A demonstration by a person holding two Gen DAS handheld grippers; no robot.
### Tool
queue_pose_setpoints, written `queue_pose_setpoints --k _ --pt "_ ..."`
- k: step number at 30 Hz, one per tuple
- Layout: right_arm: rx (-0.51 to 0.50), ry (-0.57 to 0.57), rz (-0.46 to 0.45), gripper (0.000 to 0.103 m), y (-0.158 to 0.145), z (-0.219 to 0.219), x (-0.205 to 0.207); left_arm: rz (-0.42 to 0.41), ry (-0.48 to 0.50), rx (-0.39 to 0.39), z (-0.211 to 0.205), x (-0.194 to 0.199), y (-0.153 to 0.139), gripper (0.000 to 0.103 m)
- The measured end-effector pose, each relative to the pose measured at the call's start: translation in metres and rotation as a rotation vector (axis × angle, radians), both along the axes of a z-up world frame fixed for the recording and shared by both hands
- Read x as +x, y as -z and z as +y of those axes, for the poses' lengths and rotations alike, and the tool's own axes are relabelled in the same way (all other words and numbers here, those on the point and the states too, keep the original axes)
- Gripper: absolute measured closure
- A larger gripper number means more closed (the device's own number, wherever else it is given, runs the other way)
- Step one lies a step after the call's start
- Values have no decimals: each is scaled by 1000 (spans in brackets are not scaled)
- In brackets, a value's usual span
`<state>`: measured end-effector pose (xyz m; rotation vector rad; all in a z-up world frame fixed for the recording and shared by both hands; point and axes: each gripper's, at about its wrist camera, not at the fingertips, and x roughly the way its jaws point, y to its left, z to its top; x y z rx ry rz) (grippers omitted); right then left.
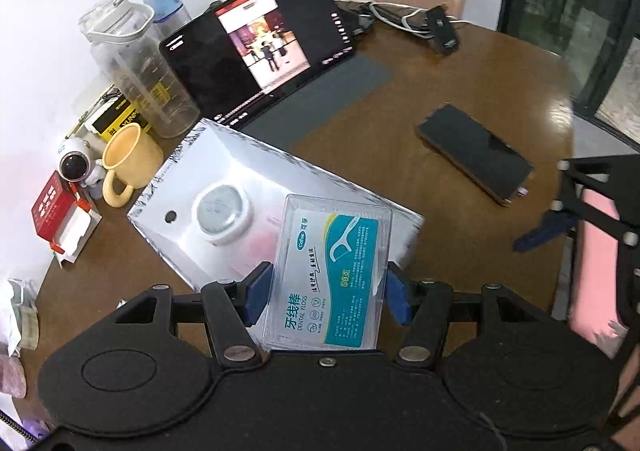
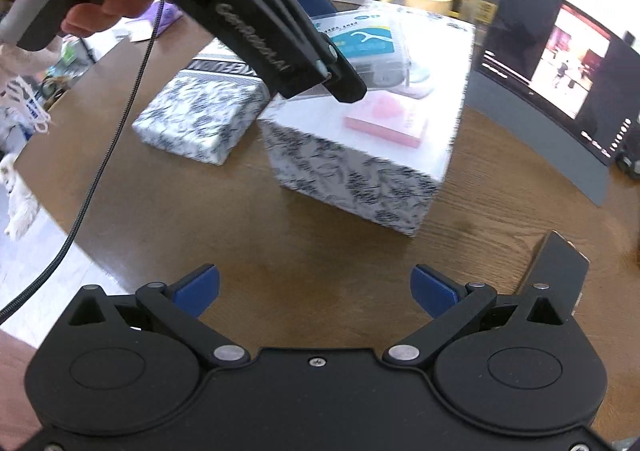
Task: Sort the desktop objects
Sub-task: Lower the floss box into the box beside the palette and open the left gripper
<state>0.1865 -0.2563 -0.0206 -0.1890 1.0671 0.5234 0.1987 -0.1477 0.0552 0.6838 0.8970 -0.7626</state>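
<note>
Left gripper (image 1: 326, 295) clamps one dental floss box (image 1: 328, 275) above the open patterned box (image 2: 360, 155), which holds one pink notepad (image 2: 386, 121) and one round white item (image 1: 222, 213). Right gripper (image 2: 316, 291) hangs wide, empty, over the desk (image 2: 240, 219); one lid (image 2: 200, 115) lies beside.

A clear flat plastic box of dental floss picks (image 1: 328, 279) with a teal and white label hangs tilted above an open white patterned cardboard box (image 2: 352, 171) on the brown wooden counter (image 2: 240, 243). Inside that box lie a pink sticky-note pad (image 2: 386, 121) and a round white disc (image 1: 222, 211). Its patterned lid (image 2: 200, 119) lies just beside it.
</note>
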Motion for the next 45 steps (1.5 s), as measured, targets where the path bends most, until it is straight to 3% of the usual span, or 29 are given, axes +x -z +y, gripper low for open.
queue_pose_setpoints --k 19,25,33,45 --pt "22 54 65 0 29 -21 47 136 133 106 -32 70 64 45" --pt "31 81 74 0 35 -29 55 139 224 169 -36 71 80 45" --pt "24 93 91 0 41 -33 58 159 322 195 -40 67 96 45" --pt "33 96 105 0 45 -36 61 218 324 270 -49 70 116 45"
